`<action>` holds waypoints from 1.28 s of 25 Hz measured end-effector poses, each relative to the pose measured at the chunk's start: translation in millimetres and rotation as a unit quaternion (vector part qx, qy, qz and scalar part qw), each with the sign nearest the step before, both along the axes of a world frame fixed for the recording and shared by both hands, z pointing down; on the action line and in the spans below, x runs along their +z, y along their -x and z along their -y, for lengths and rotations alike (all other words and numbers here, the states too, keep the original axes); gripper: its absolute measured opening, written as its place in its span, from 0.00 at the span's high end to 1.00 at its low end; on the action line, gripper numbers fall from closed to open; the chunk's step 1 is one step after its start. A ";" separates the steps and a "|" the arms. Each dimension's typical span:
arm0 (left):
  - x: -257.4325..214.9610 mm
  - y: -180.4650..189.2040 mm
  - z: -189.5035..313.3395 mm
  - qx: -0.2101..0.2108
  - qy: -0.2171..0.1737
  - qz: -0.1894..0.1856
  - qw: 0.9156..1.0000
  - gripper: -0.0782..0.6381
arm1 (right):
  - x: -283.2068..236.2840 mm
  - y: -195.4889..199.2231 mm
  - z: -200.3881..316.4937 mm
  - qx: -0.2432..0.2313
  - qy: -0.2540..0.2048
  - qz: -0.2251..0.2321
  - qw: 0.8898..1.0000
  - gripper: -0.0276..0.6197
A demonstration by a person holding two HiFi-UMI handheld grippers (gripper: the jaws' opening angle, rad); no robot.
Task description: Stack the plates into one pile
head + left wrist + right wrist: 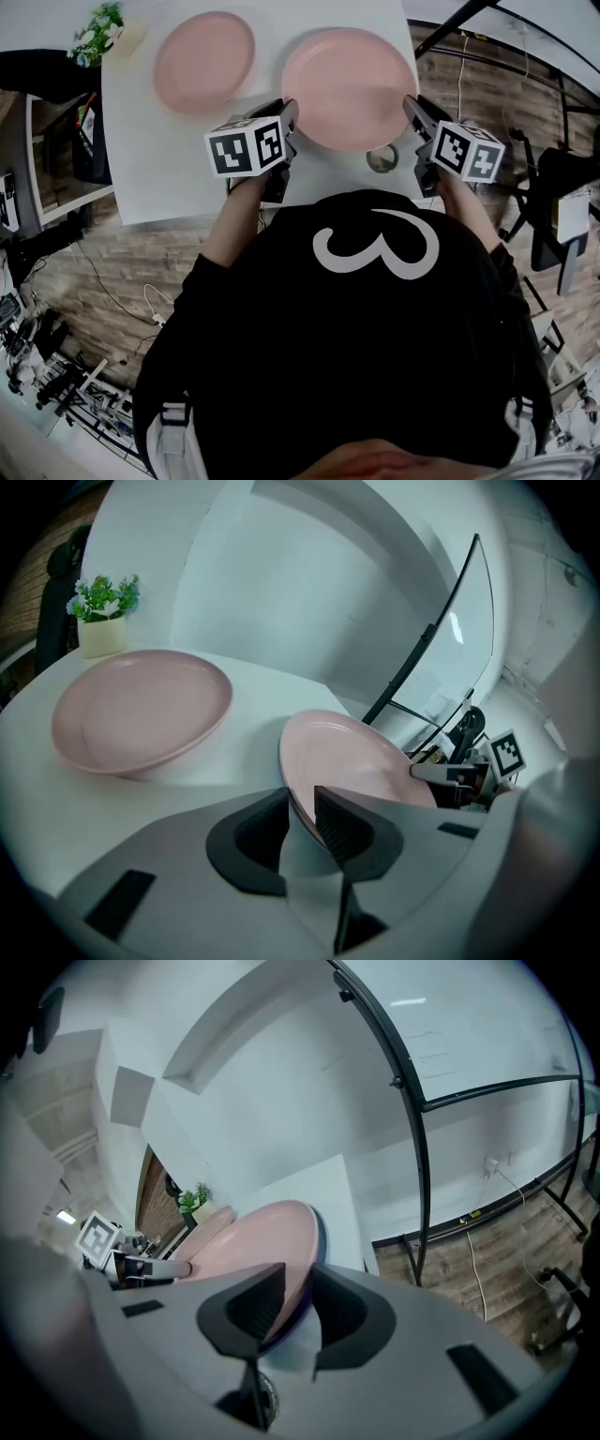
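Observation:
Two pink plates are on a white table. The far-left pink plate rests flat on the table and also shows as the pink plate in the left gripper view. The nearer pink plate looks raised and tilted, held from both sides. My left gripper has its jaws shut on this plate's left rim. My right gripper grips the plate's opposite rim, which runs between that gripper's jaws.
A small potted plant stands at the table's far-left corner. A small round grey ring lies near the front edge under the held plate. Black metal frames and cables stand on the wooden floor to the right.

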State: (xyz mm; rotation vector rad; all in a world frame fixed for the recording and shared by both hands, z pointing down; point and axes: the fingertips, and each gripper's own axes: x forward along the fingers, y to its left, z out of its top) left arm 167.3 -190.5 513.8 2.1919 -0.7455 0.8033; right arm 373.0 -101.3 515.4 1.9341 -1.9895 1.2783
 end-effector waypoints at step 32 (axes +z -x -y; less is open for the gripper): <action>-32.7 14.6 -1.1 0.017 -0.042 0.003 0.999 0.74 | -52.1 -4.8 5.8 0.081 -0.099 0.015 0.992 0.69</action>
